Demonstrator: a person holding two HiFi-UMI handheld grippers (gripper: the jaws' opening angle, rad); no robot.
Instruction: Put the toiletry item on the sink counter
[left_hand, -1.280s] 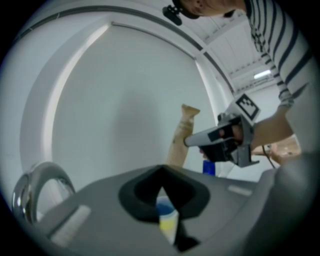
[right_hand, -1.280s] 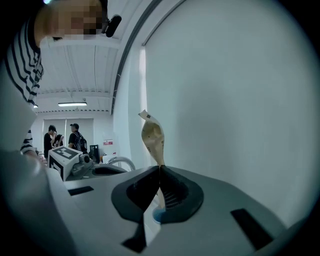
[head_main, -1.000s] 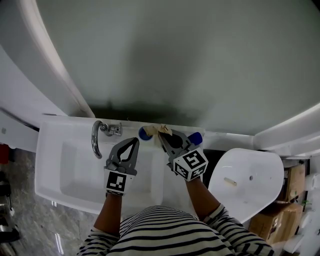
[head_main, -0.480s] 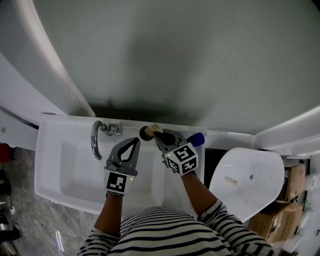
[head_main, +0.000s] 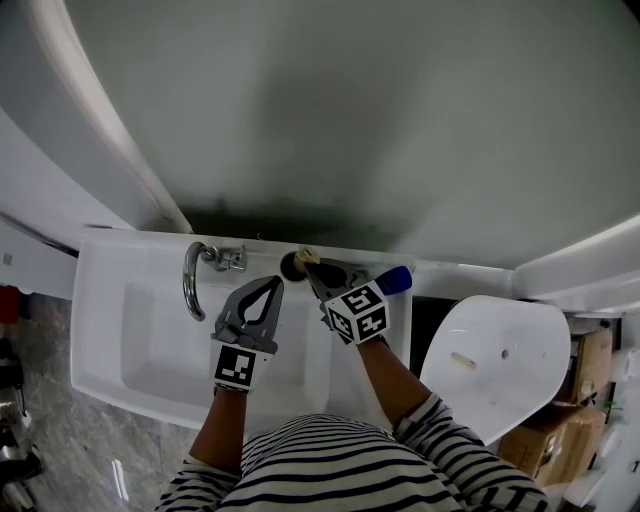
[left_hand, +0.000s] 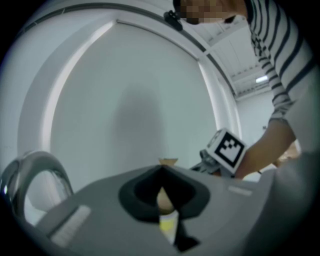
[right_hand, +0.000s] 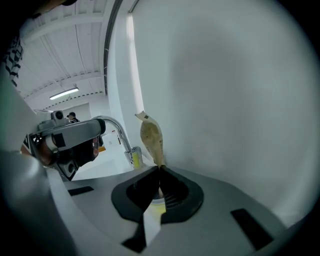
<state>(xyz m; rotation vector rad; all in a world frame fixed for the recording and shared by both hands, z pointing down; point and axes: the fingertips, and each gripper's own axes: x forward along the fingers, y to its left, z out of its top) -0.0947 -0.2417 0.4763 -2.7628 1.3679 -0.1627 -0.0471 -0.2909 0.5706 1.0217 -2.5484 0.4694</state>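
The toiletry item is a small beige tube (head_main: 306, 258). My right gripper (head_main: 313, 270) is shut on its lower end, low over the back ledge of the white sink counter (head_main: 130, 246), just right of the faucet. In the right gripper view the tube (right_hand: 151, 138) sticks up past the closed tips of the right gripper (right_hand: 160, 168). My left gripper (head_main: 271, 284) hangs over the basin, shut with nothing in it. From the left gripper view, the left gripper (left_hand: 161, 170) points at the wall, with the right gripper's marker cube (left_hand: 225, 150) off to its right.
A chrome faucet (head_main: 192, 280) arches over the basin (head_main: 150, 345). A dark round object (head_main: 291, 266) sits on the ledge beside the tube, and a blue item (head_main: 394, 280) lies further right. A white toilet (head_main: 495, 360) stands right of the counter. The wall rises directly behind.
My right gripper has come down and slightly left with the tube, closer to the ledge. The left gripper has stayed where it was.
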